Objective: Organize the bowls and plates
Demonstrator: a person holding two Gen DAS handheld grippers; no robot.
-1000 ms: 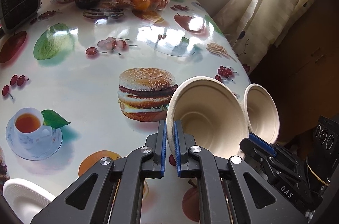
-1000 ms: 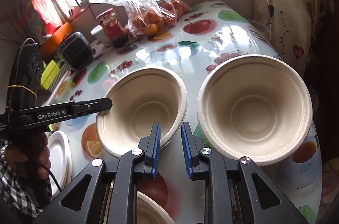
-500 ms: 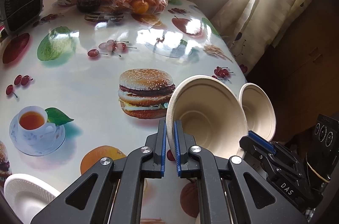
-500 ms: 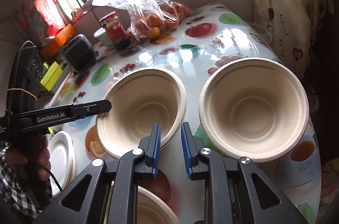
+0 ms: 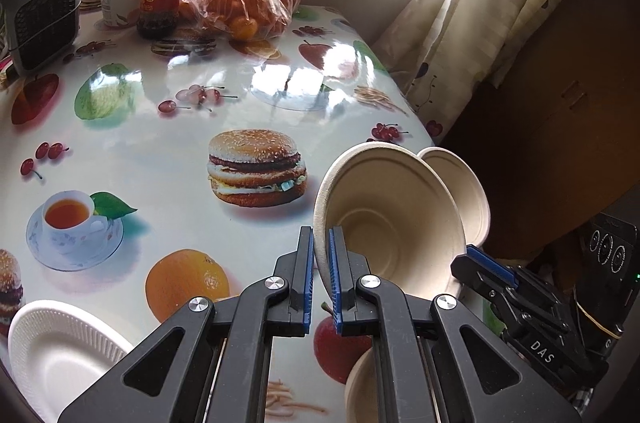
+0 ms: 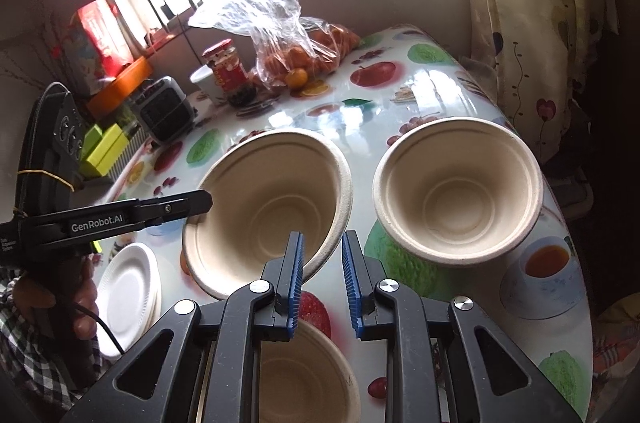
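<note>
The left gripper (image 5: pixel 319 277) is clamped on the rim of a tan, matte fibre bowl (image 6: pixel 272 207), holding it tilted above the desk (image 5: pixel 168 151) near its right edge; the step looks like nesting. A second bowl (image 6: pixel 456 191) sits at that edge, and a third bowl (image 6: pixel 304 379) lies below the right gripper (image 6: pixel 322 287), whose jaws stand apart, empty. Next, probably lower the held bowl squarely into another. White ridged plates (image 6: pixel 128 283) are stacked nearby.

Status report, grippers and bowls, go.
Left gripper shut on held bowl rim. Right gripper open, empty. Second bowl beside it. Nothing blocking.
</note>
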